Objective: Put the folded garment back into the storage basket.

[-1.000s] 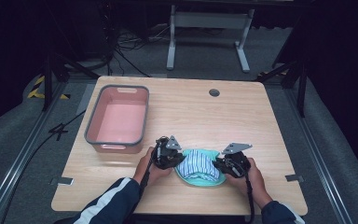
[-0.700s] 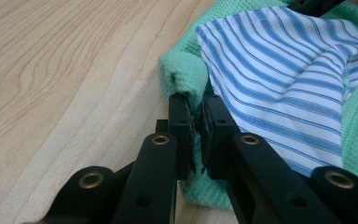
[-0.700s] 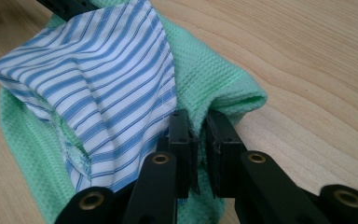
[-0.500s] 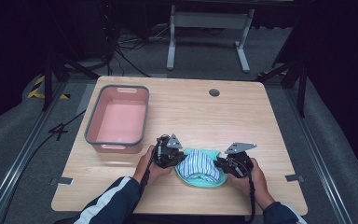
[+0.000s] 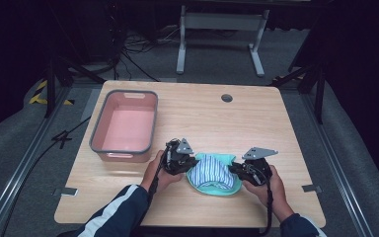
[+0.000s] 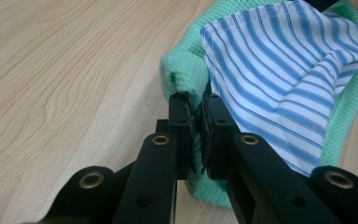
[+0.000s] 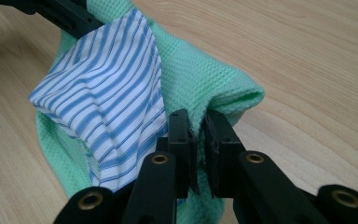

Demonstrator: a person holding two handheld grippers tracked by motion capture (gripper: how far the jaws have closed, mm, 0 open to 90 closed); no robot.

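Nothing has shifted since the earlier frames: left gripper (image 5: 191,163) and right gripper (image 5: 236,170) each pinch an edge of the green-and-striped cloth (image 5: 212,173) at lower centre. Bare table (image 5: 237,123) spreads above; pink bin (image 5: 126,126) sits upper left.

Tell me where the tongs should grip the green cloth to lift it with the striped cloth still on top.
Grip the green cloth at its two opposite folded side edges, each from the outside, level with the table. The left tongs and right tongs are already shut on those raised folds. The striped cloth lies across the middle, so side grips probably cradle it.
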